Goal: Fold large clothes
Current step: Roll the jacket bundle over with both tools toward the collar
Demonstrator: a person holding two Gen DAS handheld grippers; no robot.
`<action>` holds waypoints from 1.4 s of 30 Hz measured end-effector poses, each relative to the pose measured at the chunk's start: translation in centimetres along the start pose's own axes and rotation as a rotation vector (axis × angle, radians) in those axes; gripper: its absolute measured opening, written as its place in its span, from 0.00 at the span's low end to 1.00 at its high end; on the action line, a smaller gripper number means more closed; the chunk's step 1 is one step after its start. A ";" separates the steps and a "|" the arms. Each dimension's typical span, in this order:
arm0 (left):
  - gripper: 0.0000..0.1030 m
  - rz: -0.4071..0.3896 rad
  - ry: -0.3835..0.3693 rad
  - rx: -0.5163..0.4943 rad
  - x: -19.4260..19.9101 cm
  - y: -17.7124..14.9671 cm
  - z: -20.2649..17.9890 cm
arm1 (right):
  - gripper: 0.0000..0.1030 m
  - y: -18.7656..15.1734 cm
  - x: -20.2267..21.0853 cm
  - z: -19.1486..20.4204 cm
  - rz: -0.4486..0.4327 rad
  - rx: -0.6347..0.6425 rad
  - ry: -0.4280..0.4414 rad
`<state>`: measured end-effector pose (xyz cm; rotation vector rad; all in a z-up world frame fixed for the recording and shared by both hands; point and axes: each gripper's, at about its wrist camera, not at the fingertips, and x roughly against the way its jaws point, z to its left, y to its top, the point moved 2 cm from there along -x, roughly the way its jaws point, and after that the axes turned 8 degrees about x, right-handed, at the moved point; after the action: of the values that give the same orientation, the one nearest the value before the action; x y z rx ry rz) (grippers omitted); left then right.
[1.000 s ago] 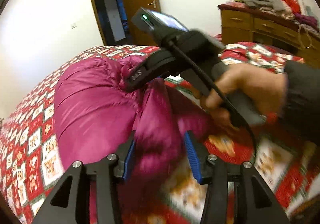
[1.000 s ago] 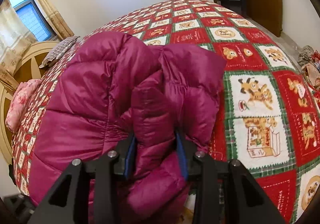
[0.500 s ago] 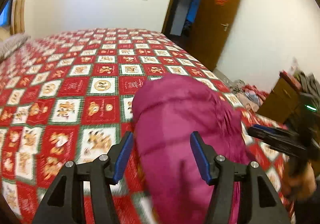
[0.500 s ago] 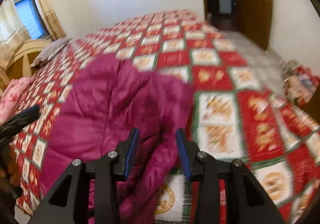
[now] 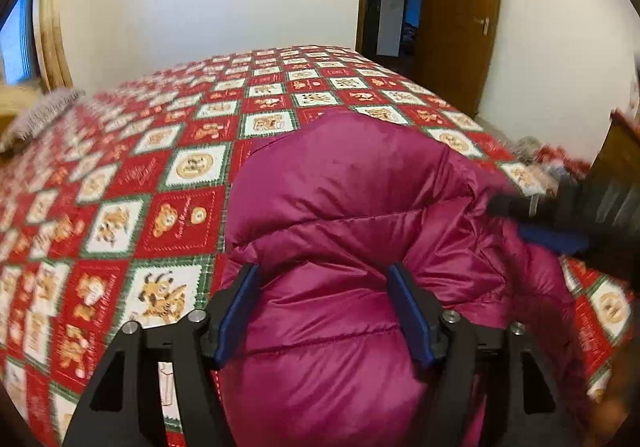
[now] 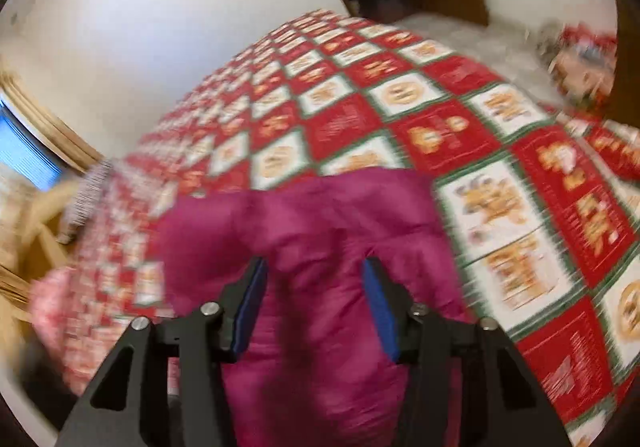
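A magenta puffy down jacket (image 5: 360, 215) lies bunched on a bed with a red, green and white patchwork quilt (image 5: 168, 151). My left gripper (image 5: 324, 311) is open, its blue pads wide apart over the near bulge of the jacket. My right gripper (image 6: 312, 307) has a fold of the jacket (image 6: 312, 231) between its pads; the view is blurred and I cannot tell whether the pads press it. The right gripper also shows in the left wrist view (image 5: 560, 219), at the jacket's right edge.
A pillow (image 5: 40, 115) lies at the bed's far left by a wooden headboard (image 6: 24, 247). An open wooden door (image 5: 456, 15) stands behind the bed. A wooden dresser (image 5: 620, 151) and a heap of things on the floor (image 6: 580, 59) are at the right.
The left gripper let go of the jacket, swung left and now hovers over its near bulge. The right gripper has pulled back and turned; its pads stand wider apart.
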<state>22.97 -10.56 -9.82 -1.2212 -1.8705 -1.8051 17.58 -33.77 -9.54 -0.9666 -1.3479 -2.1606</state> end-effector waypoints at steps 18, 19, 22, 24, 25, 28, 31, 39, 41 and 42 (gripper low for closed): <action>0.97 0.076 0.061 0.127 -6.1 -0.2 0.4 | 0.65 -2.7 -3.9 -3.2 -0.025 0.092 -0.108; 0.98 0.079 0.061 0.133 -6.5 -0.3 0.5 | 0.65 -2.7 -4.0 -3.3 -0.026 0.093 -0.111; 0.99 0.089 0.072 0.139 -7.0 -0.4 0.5 | 0.65 -2.7 -4.1 -3.1 -0.026 0.099 -0.126; 0.99 0.091 0.076 0.135 -6.9 -0.4 0.5 | 0.64 -2.7 -4.1 -3.0 -0.023 0.108 -0.137; 0.99 0.095 0.066 0.142 -6.8 -0.4 0.6 | 0.64 -2.7 -4.0 -2.9 -0.023 0.109 -0.138; 0.99 0.138 -0.009 0.175 -6.2 -0.4 1.5 | 0.65 -2.7 -4.0 -3.1 -0.026 0.105 -0.121; 0.99 0.130 -0.075 0.193 -3.8 -0.2 2.8 | 0.66 -2.5 -4.1 -3.1 -0.010 0.114 -0.111; 0.99 -0.040 0.035 0.038 0.3 3.6 1.3 | 0.66 -2.7 -3.8 -3.3 -0.003 0.121 -0.086; 0.99 -0.056 0.121 -0.061 -1.6 5.4 -0.7 | 0.66 -2.8 -3.7 -3.2 -0.014 0.123 -0.091; 0.99 -0.046 0.172 -0.084 -3.0 5.9 -1.2 | 0.66 -2.9 -3.7 -3.2 -0.019 0.122 -0.091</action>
<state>28.54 -13.52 -7.62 -1.0206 -1.7584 -1.9628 17.06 -35.41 -14.97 -1.0190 -1.5188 -2.0431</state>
